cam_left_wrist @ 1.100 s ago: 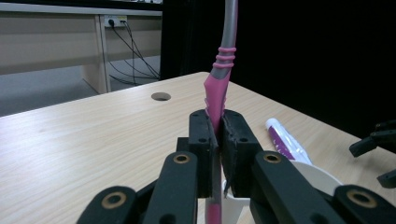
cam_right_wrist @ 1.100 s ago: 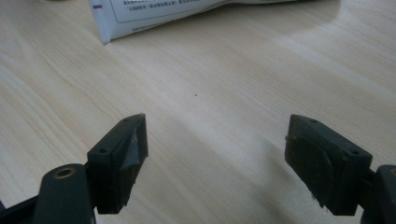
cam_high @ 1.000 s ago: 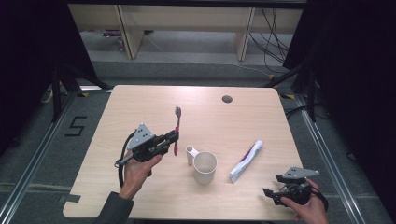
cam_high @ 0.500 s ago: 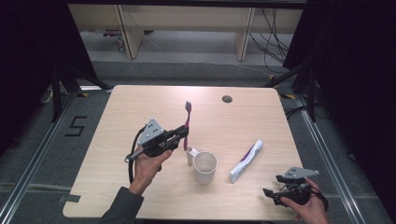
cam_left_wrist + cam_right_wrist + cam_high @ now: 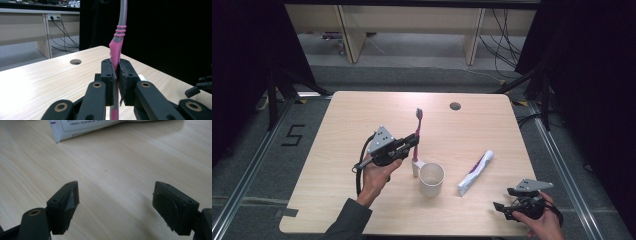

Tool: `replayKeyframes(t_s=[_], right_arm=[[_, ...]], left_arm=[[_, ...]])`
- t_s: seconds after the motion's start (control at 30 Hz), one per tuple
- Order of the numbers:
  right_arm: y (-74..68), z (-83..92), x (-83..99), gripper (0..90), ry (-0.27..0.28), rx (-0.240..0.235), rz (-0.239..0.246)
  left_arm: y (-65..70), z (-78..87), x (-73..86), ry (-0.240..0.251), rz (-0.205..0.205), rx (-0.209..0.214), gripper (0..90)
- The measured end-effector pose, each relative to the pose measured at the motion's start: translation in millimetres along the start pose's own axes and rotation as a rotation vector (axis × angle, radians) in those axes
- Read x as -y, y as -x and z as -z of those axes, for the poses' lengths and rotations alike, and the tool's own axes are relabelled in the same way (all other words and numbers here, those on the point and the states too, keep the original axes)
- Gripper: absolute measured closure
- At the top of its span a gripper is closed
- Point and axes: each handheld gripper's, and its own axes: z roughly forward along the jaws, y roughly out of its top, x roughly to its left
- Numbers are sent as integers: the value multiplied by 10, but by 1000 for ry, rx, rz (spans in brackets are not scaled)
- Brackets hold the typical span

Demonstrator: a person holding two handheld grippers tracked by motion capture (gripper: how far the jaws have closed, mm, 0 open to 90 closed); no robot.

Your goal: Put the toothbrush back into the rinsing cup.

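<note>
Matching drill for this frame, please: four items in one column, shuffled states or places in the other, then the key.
Items
1. toothbrush
2. mug
3. toothpaste tube
4. right tongs

States
A. lying flat on the table
B. open, nothing between them
C. standing upright, nothing inside
D. clamped upright in the left tongs

Pairs: 1-D, 2-C, 3-A, 4-B

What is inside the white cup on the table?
From the high view the white cup looks empty; its bottom is hidden by its wall. The toothbrush, clamped in the left gripper, is beside the cup, not inside.
</note>
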Motion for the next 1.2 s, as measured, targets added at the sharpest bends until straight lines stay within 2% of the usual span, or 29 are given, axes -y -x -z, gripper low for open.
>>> replayKeyframes(t_s=[0.1,0.63,0.73,0.77,0.8,0.83,0.97,1.03,1.07,1.13,1.2], right_arm=[[4,-4,0,221,2,-2,8],[8,-6,0,221,5,-3,16],[0,4,-2,221,1,5,10],[-25,5,2,221,-4,3,-16],[-11,4,0,221,-3,3,5],[-10,-1,2,221,-2,-2,6],[-11,3,0,221,-2,2,4],[-25,7,-2,221,-12,-11,-18],[-8,-4,2,221,2,3,10],[-23,9,-4,221,-9,-3,-12],[-22,-3,4,221,-3,3,-6]], left_arm=[[-9,-19,25,-13,-9,-2,826],[-25,-20,211,-47,-3,-2,825],[-25,-19,243,-55,-4,0,825],[-28,-24,253,-52,-4,7,825],[-26,-16,257,-62,-8,4,824],[-23,-13,265,-60,-3,6,825],[-26,-2,296,-75,-7,5,824],[-29,4,317,-87,-9,4,824],[-30,5,329,-88,-9,5,824],[-30,10,347,-96,-11,5,824],[-28,11,362,-100,-10,4,823]])
